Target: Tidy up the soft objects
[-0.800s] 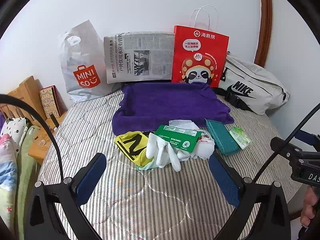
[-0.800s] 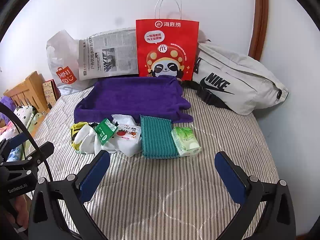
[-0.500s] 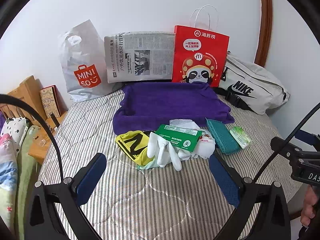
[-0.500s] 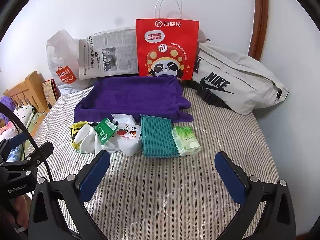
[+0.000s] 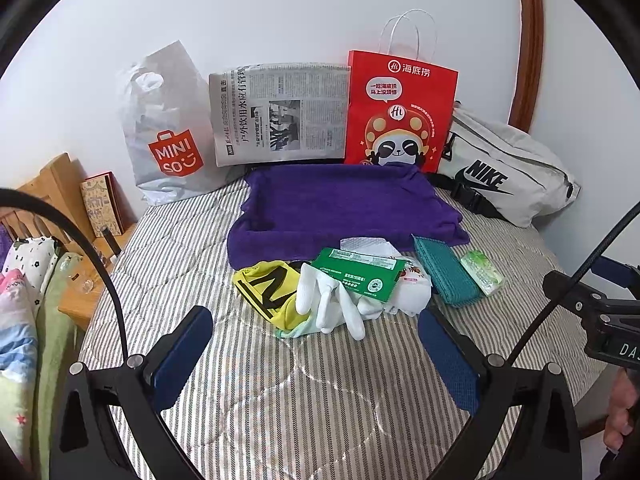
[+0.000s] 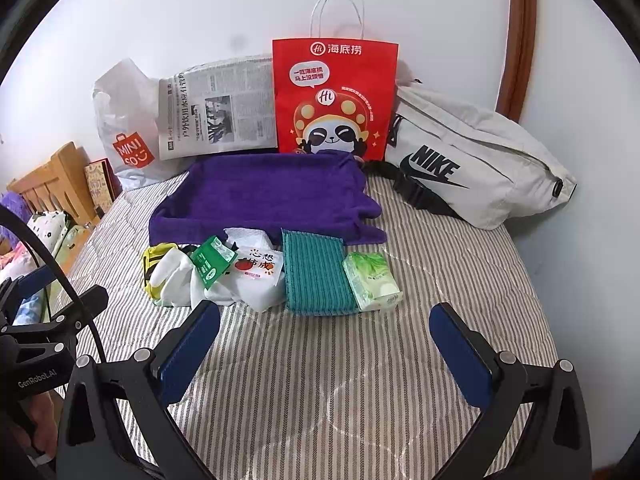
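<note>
A purple towel tray (image 5: 336, 204) (image 6: 264, 196) lies on the striped mattress. In front of it is a row of soft items: a yellow cloth (image 5: 268, 290), white gloves (image 5: 332, 308) (image 6: 172, 276), a green packet (image 5: 358, 272) (image 6: 212, 260), a white pouch (image 6: 258, 276), a teal cloth (image 6: 316, 276) (image 5: 444, 272) and a green tissue pack (image 6: 372, 280) (image 5: 482, 272). My left gripper (image 5: 316, 354) is open and empty, just short of the gloves. My right gripper (image 6: 326, 346) is open and empty, just short of the teal cloth.
Against the wall stand a Miniso bag (image 5: 164, 128), a newspaper (image 5: 280, 112), a red paper bag (image 5: 400, 112) and a white Nike bag (image 5: 500, 168). A wooden headboard (image 5: 48, 192) and bedding (image 5: 20, 300) are at the left.
Both grippers have eased slightly forward toward the items. Nothing on the bed has moved.
</note>
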A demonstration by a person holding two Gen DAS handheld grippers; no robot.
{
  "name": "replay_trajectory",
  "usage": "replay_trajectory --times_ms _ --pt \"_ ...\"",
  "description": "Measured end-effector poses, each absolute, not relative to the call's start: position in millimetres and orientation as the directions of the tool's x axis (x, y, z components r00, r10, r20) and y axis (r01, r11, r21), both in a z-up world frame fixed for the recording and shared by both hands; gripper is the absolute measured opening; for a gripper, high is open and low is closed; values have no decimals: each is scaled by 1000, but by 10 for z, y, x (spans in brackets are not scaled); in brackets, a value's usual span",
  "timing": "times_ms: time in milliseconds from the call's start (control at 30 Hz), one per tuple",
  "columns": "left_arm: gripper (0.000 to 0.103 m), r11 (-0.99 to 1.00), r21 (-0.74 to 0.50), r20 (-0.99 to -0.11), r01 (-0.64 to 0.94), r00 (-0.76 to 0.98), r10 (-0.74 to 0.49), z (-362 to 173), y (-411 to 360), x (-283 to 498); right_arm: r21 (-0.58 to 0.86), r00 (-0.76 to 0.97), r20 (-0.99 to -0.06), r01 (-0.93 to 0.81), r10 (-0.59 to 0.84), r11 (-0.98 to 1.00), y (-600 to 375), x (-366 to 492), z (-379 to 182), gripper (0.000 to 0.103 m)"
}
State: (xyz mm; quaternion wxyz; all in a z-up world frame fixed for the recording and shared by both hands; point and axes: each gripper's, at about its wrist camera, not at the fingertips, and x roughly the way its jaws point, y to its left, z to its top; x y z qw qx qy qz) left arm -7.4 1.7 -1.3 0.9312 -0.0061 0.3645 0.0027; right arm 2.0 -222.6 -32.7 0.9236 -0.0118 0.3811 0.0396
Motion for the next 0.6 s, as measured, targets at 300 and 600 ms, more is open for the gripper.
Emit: replay_trajectory --times_ms 300,600 --pt "103 1000 -8 -678 -8 735 1 -17 17 -88 12 709 -702 -82 67 997 -2244 6 -315 103" --pt "103 1000 -6 -678 -11 735 4 -16 12 -88 12 709 -703 -81 66 997 -2242 0 -312 103"
